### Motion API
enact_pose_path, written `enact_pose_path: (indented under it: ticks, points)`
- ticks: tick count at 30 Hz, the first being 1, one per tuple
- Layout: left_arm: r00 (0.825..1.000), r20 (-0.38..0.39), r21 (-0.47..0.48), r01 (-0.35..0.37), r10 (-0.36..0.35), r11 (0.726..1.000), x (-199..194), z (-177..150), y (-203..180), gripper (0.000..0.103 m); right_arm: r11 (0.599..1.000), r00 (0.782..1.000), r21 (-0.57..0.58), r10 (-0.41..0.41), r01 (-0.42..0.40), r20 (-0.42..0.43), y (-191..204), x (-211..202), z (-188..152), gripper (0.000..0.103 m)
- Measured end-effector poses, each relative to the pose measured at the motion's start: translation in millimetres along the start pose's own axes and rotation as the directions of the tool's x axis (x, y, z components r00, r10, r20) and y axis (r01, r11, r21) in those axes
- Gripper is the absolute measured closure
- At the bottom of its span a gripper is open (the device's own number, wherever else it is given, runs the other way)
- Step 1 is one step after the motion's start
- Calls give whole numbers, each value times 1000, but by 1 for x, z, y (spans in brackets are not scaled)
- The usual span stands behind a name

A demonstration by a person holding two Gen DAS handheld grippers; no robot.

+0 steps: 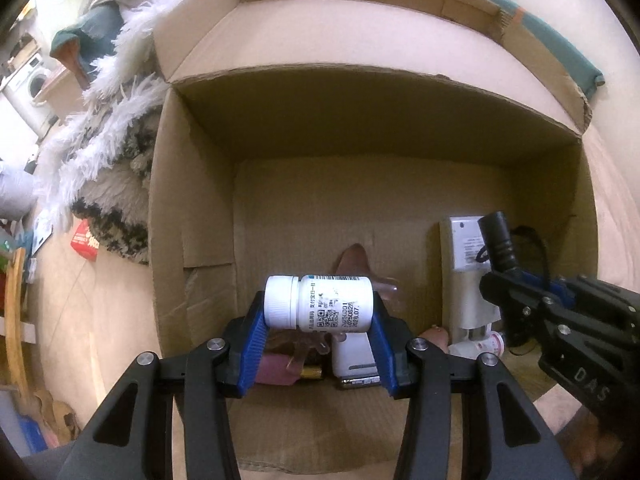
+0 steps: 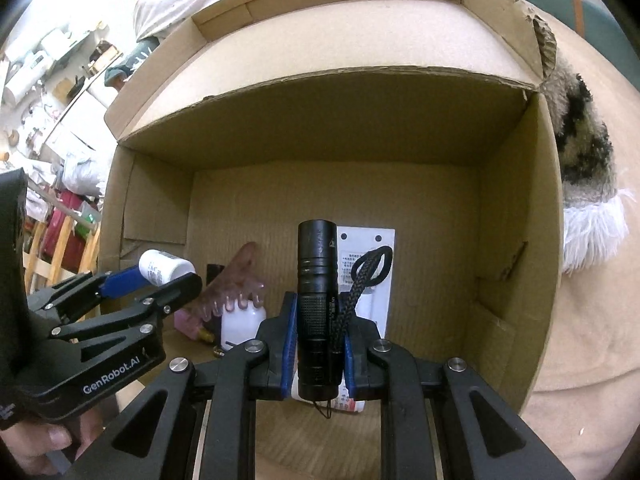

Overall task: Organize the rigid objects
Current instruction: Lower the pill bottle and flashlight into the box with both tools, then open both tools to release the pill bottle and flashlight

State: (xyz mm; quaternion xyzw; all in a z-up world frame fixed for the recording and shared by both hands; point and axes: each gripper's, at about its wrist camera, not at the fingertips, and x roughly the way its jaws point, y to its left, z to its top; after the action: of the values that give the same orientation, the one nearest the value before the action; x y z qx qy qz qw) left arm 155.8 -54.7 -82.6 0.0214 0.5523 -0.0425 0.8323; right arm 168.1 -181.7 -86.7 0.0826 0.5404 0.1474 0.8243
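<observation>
An open cardboard box (image 1: 192, 200) lies below both grippers. My left gripper (image 1: 319, 312) is shut on a white pill bottle (image 1: 320, 300), held sideways between its blue pads over the box's near part. To the right, my right gripper (image 1: 520, 284) is shut on a black flashlight (image 1: 498, 240). In the right wrist view the flashlight (image 2: 318, 300) stands upright in the right gripper (image 2: 319, 320), its black lanyard (image 2: 360, 280) hanging beside it. The left gripper (image 2: 160, 280) with the pill bottle (image 2: 164, 266) shows at the left there, over the same box (image 2: 512, 220).
On the box floor lie a white flat device (image 1: 464, 248), a pink comb (image 1: 356, 260), a white shaver (image 1: 354, 356), a battery (image 1: 312, 372) and a small white bottle (image 2: 242, 322). A fluffy white and speckled rug (image 1: 112, 152) borders the box. A hand (image 2: 40, 444) holds the left gripper.
</observation>
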Motion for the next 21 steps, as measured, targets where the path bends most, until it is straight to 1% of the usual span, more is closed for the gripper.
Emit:
enact_pose_path:
  ticks: [1, 2, 4, 6, 8, 9, 10, 12, 15, 16, 17, 19, 21]
  points:
    - [1000, 0, 2, 2, -2, 1000, -1, 0, -1, 58, 1000, 1000, 4, 4, -4, 2, -1, 0, 0, 82]
    - [1000, 1, 3, 5, -5, 1000, -1, 1, -1, 51, 1000, 1000, 10, 10, -10, 5, -2, 0, 0, 82]
    - [1000, 26, 10, 8, -8, 1000, -8, 0, -5, 49, 999, 999, 26, 37, -38, 16, -4, -4, 0, 82]
    - [998, 66, 32, -17, 15, 999, -16, 2, -8, 47, 998, 998, 33, 48, -49, 37, -3, -7, 2, 82]
    - [994, 103, 40, -35, 31, 999, -24, 2, -10, 33, 998, 996, 28, 55, -57, 64, -2, -13, 4, 79]
    - [993, 110, 36, -37, 32, 999, -25, 1, -10, 31, 998, 995, 26, 61, -63, 77, -1, -16, 5, 71]
    - [993, 112, 27, -31, 28, 999, -27, 2, -9, 31, 997, 994, 26, 66, -68, 89, 0, -19, 6, 53]
    - [996, 92, 9, -11, 10, 1000, -27, 4, -6, 31, 996, 990, 29, 74, -78, 120, 0, -26, 8, 27]
    - [998, 66, -19, 17, -15, 1000, -26, 5, 3, 31, 996, 989, 34, 73, -78, 131, -2, -32, 11, 26]
    - [997, 68, -25, 24, -22, 999, -29, 3, 6, 31, 996, 989, 41, 75, -81, 129, -4, -33, 11, 24]
    - [997, 76, -29, 28, -26, 999, -33, 1, 9, 31, 995, 989, 52, 80, -87, 126, -6, -34, 11, 21]
    - [995, 99, -18, 23, -21, 1000, -43, -2, 9, 31, 993, 990, 71, 82, -91, 118, -9, -35, 10, 7]
    - [993, 121, 0, -3, 3, 1000, -53, -4, 8, 28, 993, 989, 80, 76, -87, 127, -11, -40, 8, 3]
